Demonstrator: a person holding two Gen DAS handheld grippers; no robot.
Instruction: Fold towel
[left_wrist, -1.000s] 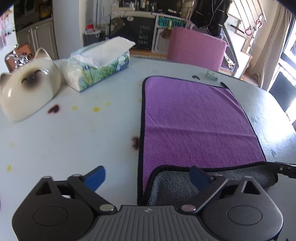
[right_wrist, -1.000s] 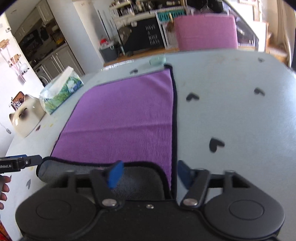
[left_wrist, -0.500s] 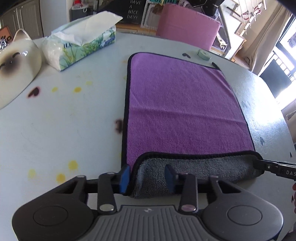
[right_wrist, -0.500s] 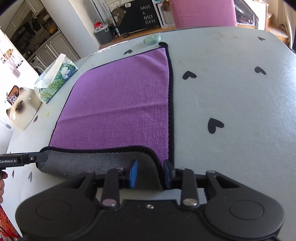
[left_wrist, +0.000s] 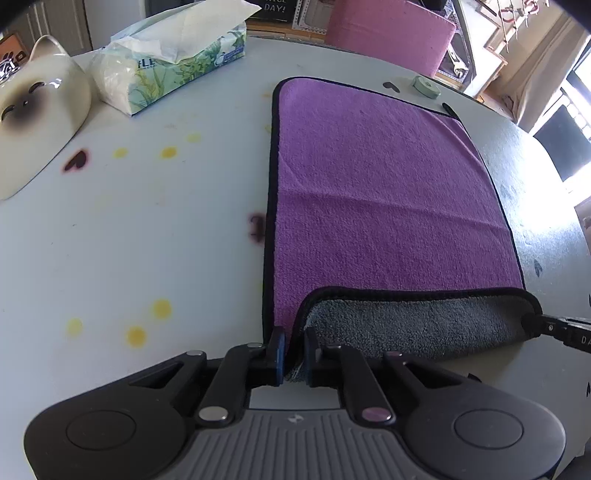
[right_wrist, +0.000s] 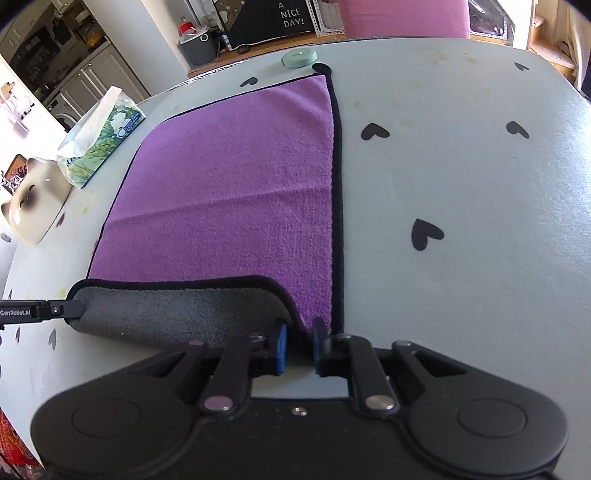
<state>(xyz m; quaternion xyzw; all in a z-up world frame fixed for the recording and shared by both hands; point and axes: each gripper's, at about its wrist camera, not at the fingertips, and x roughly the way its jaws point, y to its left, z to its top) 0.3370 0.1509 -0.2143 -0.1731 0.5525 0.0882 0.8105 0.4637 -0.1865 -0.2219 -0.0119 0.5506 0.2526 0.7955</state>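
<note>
A purple towel with a grey underside and black trim lies flat on the white table; it also shows in the right wrist view. Its near edge is lifted and rolled over, showing the grey side. My left gripper is shut on the towel's near left corner. My right gripper is shut on the near right corner. Each gripper's tip shows at the edge of the other's view, at the rolled edge's far end.
A tissue pack and a cat-face ceramic dish stand at the far left. A small green round object lies beyond the towel's far edge. A pink chair stands behind the table. Black heart marks dot the table.
Both grippers went from open to shut on the towel's near corners. The near edge has been raised and carried forward over the purple side.
</note>
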